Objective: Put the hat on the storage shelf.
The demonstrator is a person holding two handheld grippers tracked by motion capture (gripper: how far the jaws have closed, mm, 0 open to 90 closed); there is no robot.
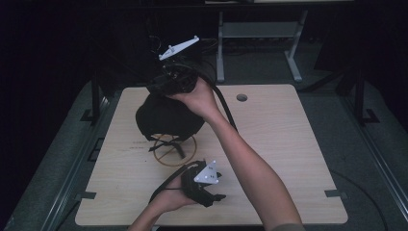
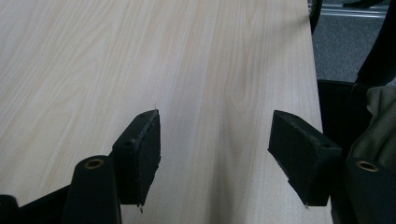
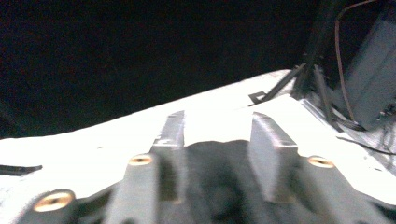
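Note:
A bulky black cloth bundle hangs over the back left of the wooden table. My right gripper sits at the bundle's top, held in a hand. In the right gripper view its jaws stand a moderate gap apart, with dark cloth bunched between them at the base, and they seem closed on it. Under the bundle lies a wooden ring crossed by black straps. My left gripper rests near the front edge. It is open over bare wood with nothing between its pads.
A round cable hole is at the back centre of the table. A grey metal frame stands on the floor behind. The person's right forearm crosses the table's middle. Black cables trail from both grippers.

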